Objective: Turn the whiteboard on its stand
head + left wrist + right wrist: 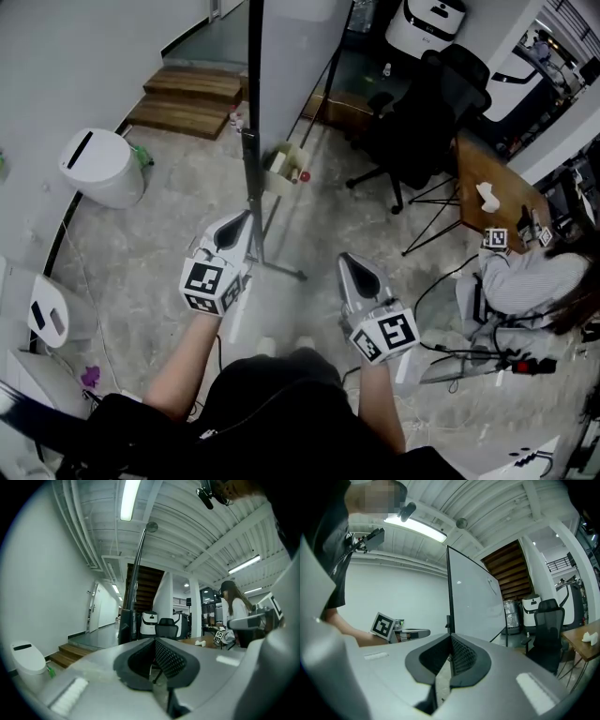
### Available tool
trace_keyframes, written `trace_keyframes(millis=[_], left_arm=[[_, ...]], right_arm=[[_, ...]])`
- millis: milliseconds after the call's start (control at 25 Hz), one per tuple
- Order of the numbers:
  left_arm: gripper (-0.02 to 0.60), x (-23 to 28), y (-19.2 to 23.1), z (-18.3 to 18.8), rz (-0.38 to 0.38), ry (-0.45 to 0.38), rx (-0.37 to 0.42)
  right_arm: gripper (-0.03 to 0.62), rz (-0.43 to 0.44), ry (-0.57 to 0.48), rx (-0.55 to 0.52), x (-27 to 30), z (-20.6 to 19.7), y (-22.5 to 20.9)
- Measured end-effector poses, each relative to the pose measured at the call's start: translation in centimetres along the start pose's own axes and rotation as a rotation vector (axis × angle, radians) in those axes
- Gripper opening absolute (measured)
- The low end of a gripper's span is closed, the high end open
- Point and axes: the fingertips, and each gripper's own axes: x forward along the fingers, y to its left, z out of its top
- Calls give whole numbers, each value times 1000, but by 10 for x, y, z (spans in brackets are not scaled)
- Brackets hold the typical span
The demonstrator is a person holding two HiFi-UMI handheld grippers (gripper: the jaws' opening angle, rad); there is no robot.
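Head view: the whiteboard (295,66) stands edge-on on its stand (252,155), with the left gripper (246,218) just beside the post. Both it and the right gripper (349,260) (further from the stand) have their jaws pressed together, holding nothing.

Whiteboard (295,75) left of office chair (427,117)

Head cam looks steeply down onto my left claw (236,227) and right claw (355,266). Claw cams sit close behind the jaws, facing level; both catch the office chair (166,630).
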Motion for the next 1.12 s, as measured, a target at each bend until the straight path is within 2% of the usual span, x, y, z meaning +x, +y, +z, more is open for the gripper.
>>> trace_keyframes(millis=[120, 360, 520, 600, 880, 1120], left_arm=[[5, 10, 2, -1, 43, 4, 31], [6, 30, 8, 6, 96, -8, 14], [36, 43, 22, 4, 137, 4, 22], [76, 51, 33, 2, 153, 12, 27], [85, 76, 69, 2, 207, 41, 39], [226, 97, 86, 10, 199, 38, 36]], right_arm=[[9, 5, -9, -7, 1, 5, -11], [9, 48, -13, -18, 6, 12, -30], [9, 72, -13, -23, 11, 14, -40], [9, 81, -12, -23, 16, 14, -46], [9, 90, -5, -21, 24, 18, -56], [9, 81, 11, -19, 30, 15, -63]])
